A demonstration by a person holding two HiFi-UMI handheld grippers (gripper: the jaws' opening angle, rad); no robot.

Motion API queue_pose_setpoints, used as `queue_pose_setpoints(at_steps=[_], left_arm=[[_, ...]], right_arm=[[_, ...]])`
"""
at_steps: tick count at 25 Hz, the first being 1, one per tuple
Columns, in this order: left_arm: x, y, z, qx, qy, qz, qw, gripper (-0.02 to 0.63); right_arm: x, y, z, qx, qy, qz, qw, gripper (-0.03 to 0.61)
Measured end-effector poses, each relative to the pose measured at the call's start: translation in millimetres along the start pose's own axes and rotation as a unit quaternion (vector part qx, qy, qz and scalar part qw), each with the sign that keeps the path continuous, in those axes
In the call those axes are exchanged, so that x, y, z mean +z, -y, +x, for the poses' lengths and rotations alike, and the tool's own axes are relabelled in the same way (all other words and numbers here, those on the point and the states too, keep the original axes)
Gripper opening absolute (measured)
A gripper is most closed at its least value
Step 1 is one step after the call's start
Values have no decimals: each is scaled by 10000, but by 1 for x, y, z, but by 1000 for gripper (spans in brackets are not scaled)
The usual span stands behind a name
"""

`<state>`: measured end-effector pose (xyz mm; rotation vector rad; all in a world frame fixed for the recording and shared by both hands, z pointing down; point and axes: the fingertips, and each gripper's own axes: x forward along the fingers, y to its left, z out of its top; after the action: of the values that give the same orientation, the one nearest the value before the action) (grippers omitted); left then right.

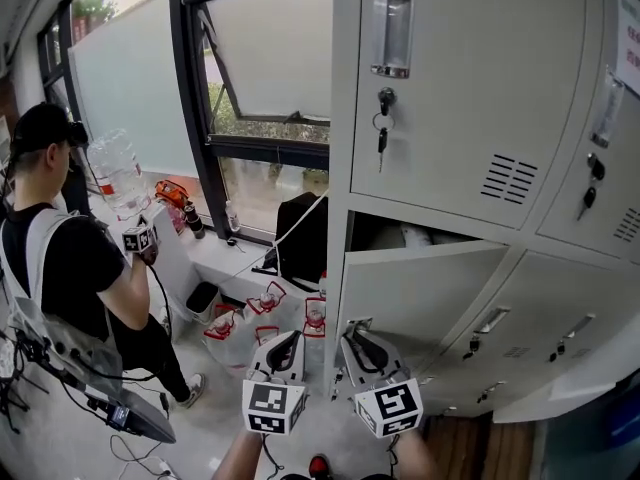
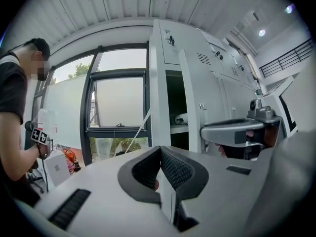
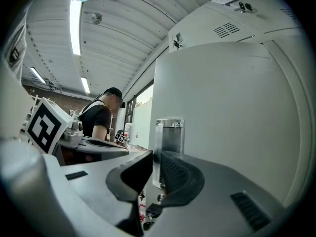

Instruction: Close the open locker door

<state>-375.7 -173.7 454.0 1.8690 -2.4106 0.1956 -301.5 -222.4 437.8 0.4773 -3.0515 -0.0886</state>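
Observation:
The open locker door [image 1: 430, 293] swings out from the dark compartment [image 1: 400, 233] in the middle row of grey lockers. Its chrome handle [image 3: 168, 132] sits near the free edge, with keys [image 3: 150, 209] hanging below it. My right gripper [image 1: 352, 333] is at that edge. In the right gripper view the right gripper [image 3: 155, 154] has its pads closed narrowly on the handle's lip. My left gripper [image 1: 290, 338] hangs beside it to the left, clear of the door. In the left gripper view the left gripper [image 2: 160, 149] is shut and empty, facing the open compartment [image 2: 177, 112].
A person [image 1: 60, 258] in a black shirt stands at the left, holding another gripper. Behind are a window [image 1: 270, 98], a large water bottle [image 1: 118, 173] and a black bag [image 1: 300, 238]. Red-and-white items [image 1: 270, 303] lie on the floor. Closed lockers [image 1: 450, 78] are above.

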Motion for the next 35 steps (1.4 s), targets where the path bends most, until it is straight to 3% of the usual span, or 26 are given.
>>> queue_pose_setpoints(at_steps=[17, 35], left_arm=[[-3, -32, 44, -362, -8, -13, 9993, 21], [-22, -43, 67, -494, -196, -112, 9985, 21]], right_arm=[[0, 31, 46, -611, -35, -10, 9981, 49], [0, 55, 69, -952, -16, 15, 9955, 49]])
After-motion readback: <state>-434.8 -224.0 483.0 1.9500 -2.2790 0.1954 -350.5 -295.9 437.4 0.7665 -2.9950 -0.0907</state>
